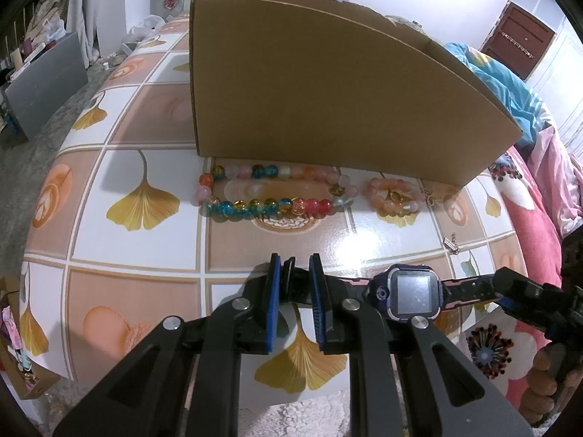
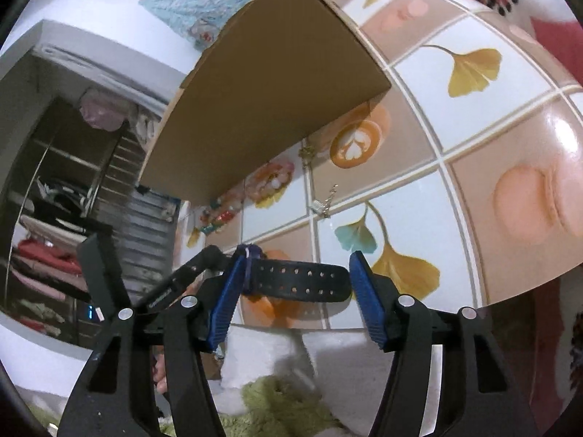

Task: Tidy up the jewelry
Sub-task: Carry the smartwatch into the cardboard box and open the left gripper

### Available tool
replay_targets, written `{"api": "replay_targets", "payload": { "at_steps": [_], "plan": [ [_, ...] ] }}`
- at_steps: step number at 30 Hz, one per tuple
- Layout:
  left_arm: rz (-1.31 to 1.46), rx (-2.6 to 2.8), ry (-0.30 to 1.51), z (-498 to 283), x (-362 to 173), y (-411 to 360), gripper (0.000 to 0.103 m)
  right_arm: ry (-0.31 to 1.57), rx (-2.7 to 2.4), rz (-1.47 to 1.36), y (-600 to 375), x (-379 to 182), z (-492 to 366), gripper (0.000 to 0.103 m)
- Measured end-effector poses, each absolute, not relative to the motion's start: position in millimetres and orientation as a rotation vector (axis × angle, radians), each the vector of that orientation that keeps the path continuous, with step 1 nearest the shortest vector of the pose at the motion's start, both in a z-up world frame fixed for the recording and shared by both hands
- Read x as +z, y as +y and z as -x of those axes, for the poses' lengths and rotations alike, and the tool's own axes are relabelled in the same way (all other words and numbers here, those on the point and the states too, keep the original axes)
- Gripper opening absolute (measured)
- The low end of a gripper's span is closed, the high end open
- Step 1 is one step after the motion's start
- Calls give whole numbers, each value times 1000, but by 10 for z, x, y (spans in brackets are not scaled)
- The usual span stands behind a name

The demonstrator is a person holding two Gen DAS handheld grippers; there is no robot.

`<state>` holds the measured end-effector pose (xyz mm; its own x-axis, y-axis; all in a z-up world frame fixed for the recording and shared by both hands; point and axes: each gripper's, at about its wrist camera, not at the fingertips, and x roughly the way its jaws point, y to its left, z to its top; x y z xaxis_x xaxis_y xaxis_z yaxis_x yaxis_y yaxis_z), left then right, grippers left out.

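Left wrist view: the left hand-held gripper [image 1: 295,284] is clamped on one strap end of the watch [image 1: 410,293], held just above the tabletop [image 1: 153,244] in front of the cardboard box [image 1: 328,102]. The right hand-held gripper [image 2: 297,291] has its jaws apart around the perforated strap end [image 2: 302,280], pads not pressing it. A multicoloured bead bracelet [image 1: 269,193], a pink bead bracelet [image 1: 395,196] and a small chain [image 1: 452,244] lie outside the box near its front wall. Judged progress: early; no item visibly boxed.
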<state>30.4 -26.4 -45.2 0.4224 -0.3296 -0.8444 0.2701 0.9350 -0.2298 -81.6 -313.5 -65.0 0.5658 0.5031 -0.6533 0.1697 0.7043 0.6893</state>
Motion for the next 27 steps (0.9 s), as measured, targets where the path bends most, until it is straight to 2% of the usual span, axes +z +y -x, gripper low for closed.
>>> {"api": "replay_targets", "payload": {
  "at_steps": [3,5,7,10,20,27],
  "plan": [
    [60,-376,1070,-302,-450,-259,15,973,219,-785,-3107,-649,815,54],
    [58,-375,1068,-301,-448,-262,15,979,216,-769,-3077,-642,816,45],
    [54,-374,1064,-297,-446,-265,15,985,216,-761,-3044,-655,801,30],
    [48,-373,1056,-279,-448,-273,15,970,236,-759,-3002,-648,790,18],
    [169,-480,1065,-207,-267,-125,11,904,314,-686,-2860,-267,756,13],
    [214,-581,890,-267,577,32,10,777,415,-556,-2725,480,556,13]
  ]
}}
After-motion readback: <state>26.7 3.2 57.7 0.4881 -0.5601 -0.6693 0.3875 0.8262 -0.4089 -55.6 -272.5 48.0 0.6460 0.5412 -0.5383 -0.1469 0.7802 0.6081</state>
